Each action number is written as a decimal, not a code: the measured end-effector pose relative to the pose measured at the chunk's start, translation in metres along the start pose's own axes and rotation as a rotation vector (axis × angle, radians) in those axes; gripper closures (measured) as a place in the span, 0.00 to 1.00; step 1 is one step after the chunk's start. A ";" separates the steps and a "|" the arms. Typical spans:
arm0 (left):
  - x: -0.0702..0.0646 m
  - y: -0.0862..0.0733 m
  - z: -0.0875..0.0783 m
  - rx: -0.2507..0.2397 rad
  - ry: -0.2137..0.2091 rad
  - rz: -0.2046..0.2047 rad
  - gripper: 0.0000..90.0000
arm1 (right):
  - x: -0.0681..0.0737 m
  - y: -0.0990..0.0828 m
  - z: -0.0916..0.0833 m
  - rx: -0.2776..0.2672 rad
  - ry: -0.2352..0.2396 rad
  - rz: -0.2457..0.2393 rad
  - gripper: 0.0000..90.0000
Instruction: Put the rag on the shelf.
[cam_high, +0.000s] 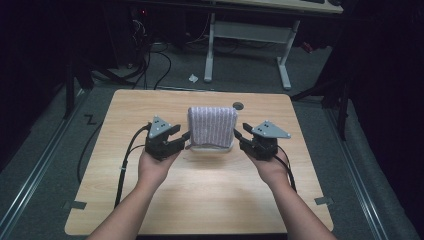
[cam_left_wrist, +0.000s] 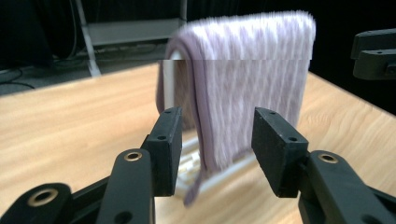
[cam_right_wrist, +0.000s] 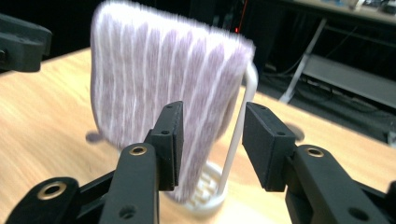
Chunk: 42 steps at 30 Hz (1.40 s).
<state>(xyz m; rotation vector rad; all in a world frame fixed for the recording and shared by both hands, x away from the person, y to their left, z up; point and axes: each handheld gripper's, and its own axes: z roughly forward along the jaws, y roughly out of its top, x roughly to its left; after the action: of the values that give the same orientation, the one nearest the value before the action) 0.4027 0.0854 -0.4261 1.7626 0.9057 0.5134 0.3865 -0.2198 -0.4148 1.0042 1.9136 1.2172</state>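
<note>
A purple-and-white striped towel (cam_high: 212, 125) hangs folded over a small white rack (cam_high: 214, 148) in the middle of the wooden table (cam_high: 200, 200). My left gripper (cam_high: 185, 136) is at the towel's left edge, jaws open and pointing at it. My right gripper (cam_high: 239, 134) faces the right edge, also open. In the left gripper view the towel (cam_left_wrist: 252, 84) hangs just beyond my open left gripper (cam_left_wrist: 217, 135), and no pad presses on it. In the right gripper view the towel (cam_right_wrist: 168, 79) and the rack's upright rod (cam_right_wrist: 243, 107) stand just beyond my open right gripper (cam_right_wrist: 212, 135).
A small dark round spot (cam_high: 238, 105) lies on the table behind the towel. Beyond the table's far edge stand a white desk frame (cam_high: 247, 35) and loose cables (cam_high: 150, 60) on the floor. Bare wood lies in front of the hands.
</note>
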 end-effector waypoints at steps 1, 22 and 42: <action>-0.001 -0.005 0.001 0.010 -0.004 -0.001 0.59 | 0.000 -0.004 0.001 0.008 0.004 -0.004 0.66; -0.020 -0.101 0.006 0.215 -0.082 -0.016 0.58 | 0.019 -0.096 -0.005 0.145 0.049 0.040 0.65; -0.022 -0.128 -0.035 0.236 -0.132 -0.081 0.53 | 0.011 -0.137 -0.050 0.183 0.033 0.099 0.60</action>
<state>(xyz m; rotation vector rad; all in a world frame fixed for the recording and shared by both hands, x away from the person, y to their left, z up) 0.3218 0.1119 -0.5305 1.9376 0.9709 0.2417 0.3044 -0.2690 -0.5250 1.1928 2.0517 1.1342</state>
